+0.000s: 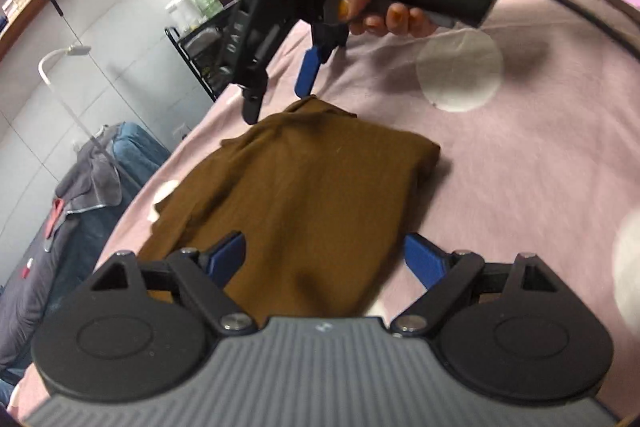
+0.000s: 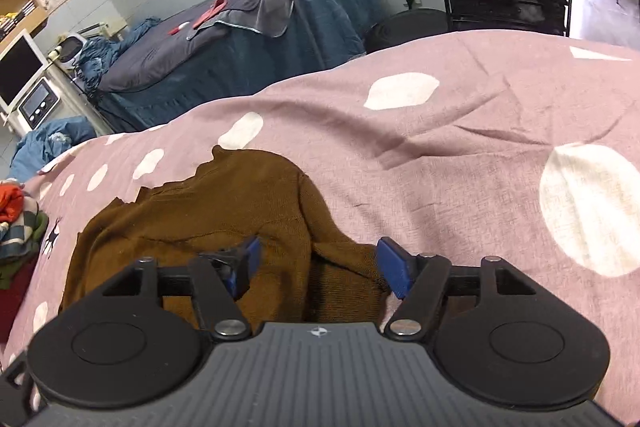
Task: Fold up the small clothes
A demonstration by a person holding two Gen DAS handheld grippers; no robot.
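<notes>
Brown knit garment (image 1: 304, 195) lies part-folded on the pink, white-dotted bedspread (image 1: 520, 155).
Both grippers hover over opposite ends of it, left gripper (image 1: 324, 259) and right gripper (image 2: 318, 267) spread wide, holding nothing. Judging by the loose layers, a careless pinch could catch one layer only and drag the fold open.

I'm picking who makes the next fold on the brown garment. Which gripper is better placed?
Probably the right gripper: its open jaws already straddle a raised edge of the brown garment. The left gripper is open too, over the cloth's flat middle.
</notes>
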